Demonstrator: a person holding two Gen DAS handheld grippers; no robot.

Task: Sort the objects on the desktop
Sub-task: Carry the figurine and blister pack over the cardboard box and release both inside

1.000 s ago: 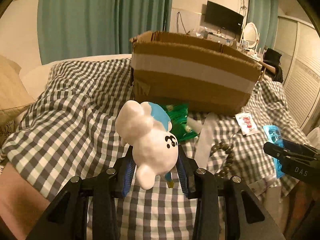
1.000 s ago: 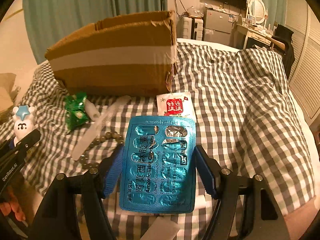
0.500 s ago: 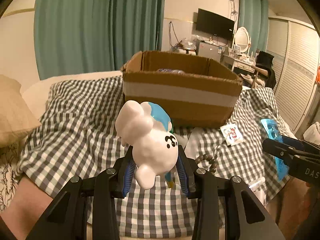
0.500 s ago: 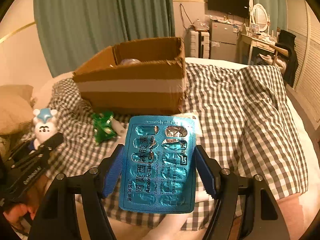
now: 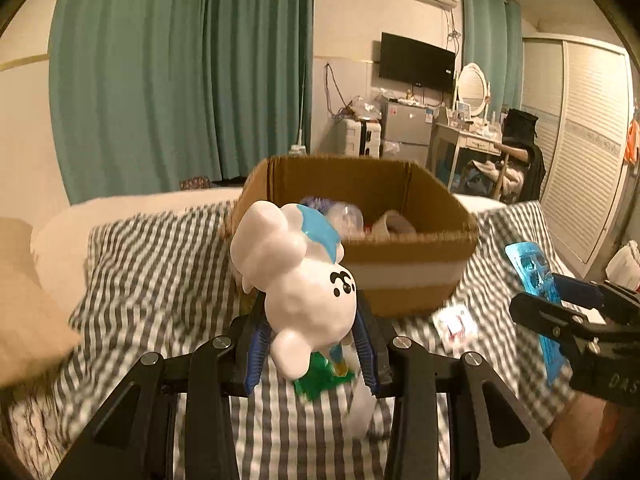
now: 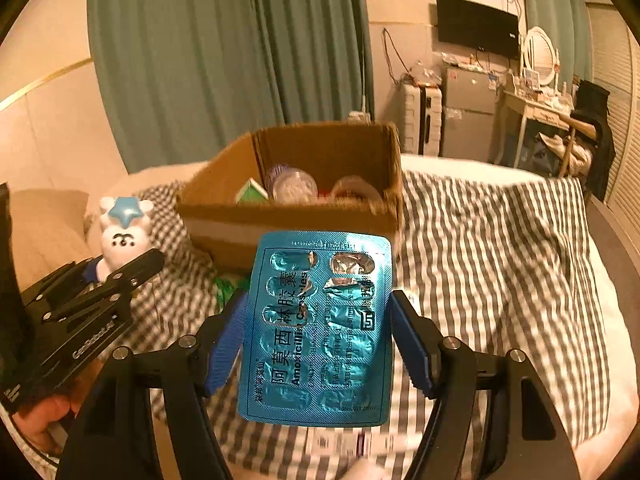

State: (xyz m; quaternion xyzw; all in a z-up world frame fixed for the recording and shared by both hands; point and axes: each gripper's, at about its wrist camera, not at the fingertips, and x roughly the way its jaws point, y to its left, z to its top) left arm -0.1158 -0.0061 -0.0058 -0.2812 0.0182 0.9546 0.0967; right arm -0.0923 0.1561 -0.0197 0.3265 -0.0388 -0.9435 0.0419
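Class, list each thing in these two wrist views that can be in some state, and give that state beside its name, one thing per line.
left gripper: shut on the white figurine, raised above the bed
white figurine: held, tilted
right gripper: shut on the blister pack
blister pack: held upright, some pockets torn open
cardboard box: open-topped, already holding several items
sachet: lying loose on the checked cover

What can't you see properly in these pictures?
- Left wrist view: the green packet is mostly hidden behind the white toy.
- Right wrist view: the bedspread items below the pill sheet are covered by it.
- Both views: things inside the cardboard box are blurred, partly behind its wall.
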